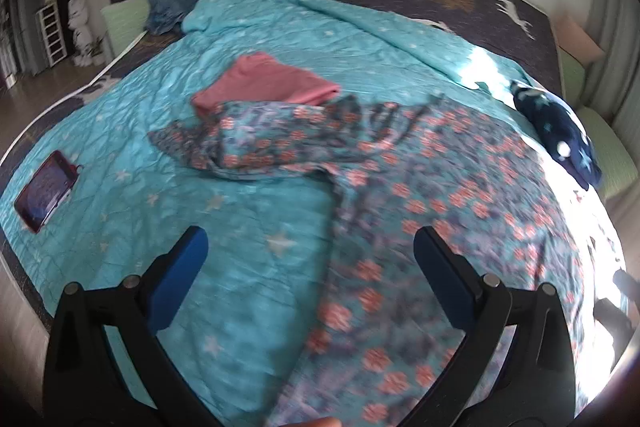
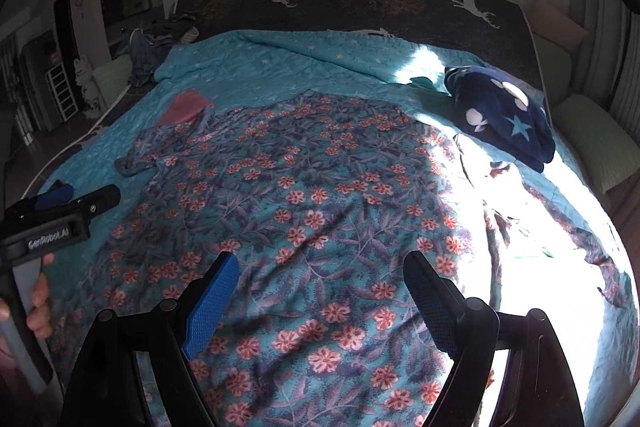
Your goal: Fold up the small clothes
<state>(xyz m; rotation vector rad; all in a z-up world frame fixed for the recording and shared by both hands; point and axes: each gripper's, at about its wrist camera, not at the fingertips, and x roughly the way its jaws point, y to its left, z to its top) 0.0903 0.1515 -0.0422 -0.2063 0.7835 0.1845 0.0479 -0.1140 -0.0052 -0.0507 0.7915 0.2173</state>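
While both of my claws hang above the bed, I count one floral garment (image 2: 320, 195), one folded pink piece (image 1: 264, 83), one dark blue star-patterned bundle (image 2: 504, 111) and one phone (image 1: 46, 191).

My left gripper (image 1: 310, 267) stands wide open with nothing between its blue-padded fingers (image 1: 180, 275). My right gripper (image 2: 320, 291) is spread open too and holds nothing; its textured blue pad faces inward. In the right wrist view I also see the left tool at the left edge, a black handle held by a hand (image 2: 38, 299).

One garment is in play: thin teal cloth printed with coral flowers and grey-purple leaves. It lies spread flat across the middle of the turquoise quilt (image 1: 120, 115), directly under and ahead of both claws. Its long axis runs from the near edge of the bed toward the far headboard end. One sleeve sticks out to the left at the far end, rumpled and bunched. The garment's right side is washed out by a bright patch of sunlight.

Just beyond that sleeve rests the pink piece, a neat soft rectangle. Over to the right lies the dark blue bundle, rounded and plush-looking. At the left lies the phone, a flat dark rectangle, well apart from the garment. The quilt is crinkled, stitched and dotted with pale stars.
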